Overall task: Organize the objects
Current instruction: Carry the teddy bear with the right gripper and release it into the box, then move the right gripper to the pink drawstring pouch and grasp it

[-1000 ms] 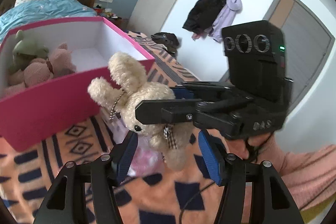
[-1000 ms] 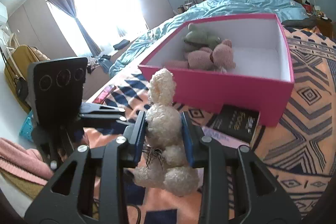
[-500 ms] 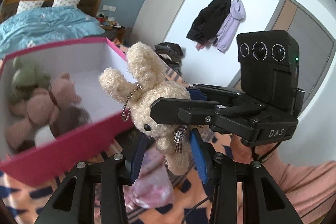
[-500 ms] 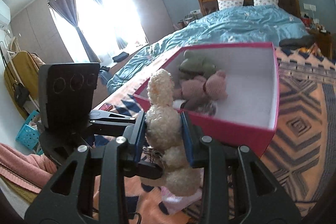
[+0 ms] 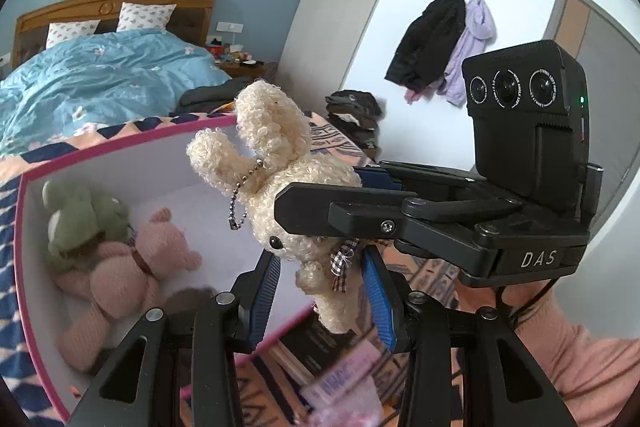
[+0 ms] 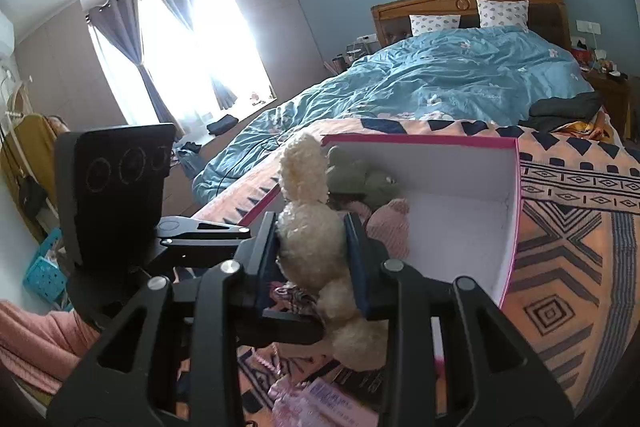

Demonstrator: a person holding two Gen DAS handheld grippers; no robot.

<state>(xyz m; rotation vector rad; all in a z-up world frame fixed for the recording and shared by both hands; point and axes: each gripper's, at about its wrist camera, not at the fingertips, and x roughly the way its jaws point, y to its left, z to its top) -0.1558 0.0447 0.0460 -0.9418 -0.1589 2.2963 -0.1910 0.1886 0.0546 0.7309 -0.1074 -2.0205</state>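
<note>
My right gripper (image 6: 312, 259) is shut on a cream plush bunny (image 6: 310, 227) and holds it in the air at the near rim of a pink box (image 6: 508, 267) with a white inside. In the left wrist view the bunny (image 5: 280, 187) hangs from the right gripper's fingers (image 5: 320, 203), with a bead chain on its ear. My left gripper (image 5: 320, 303) is open; its blue pads stand on either side of the bunny's legs without touching. A green plush (image 5: 80, 223) and a pink plush (image 5: 132, 271) lie inside the box (image 5: 24, 267).
The box stands on an orange and navy patterned blanket (image 6: 568, 259). A dark book (image 5: 320, 343) and a pink packet (image 5: 344, 387) lie below the grippers beside the box. A bed with a blue duvet (image 6: 460, 75) is behind. Coats (image 5: 440, 39) hang on the wall.
Both grippers have risen and moved toward the box with the bunny. The view now looks down into the box, and the bunny is over its near rim.
</note>
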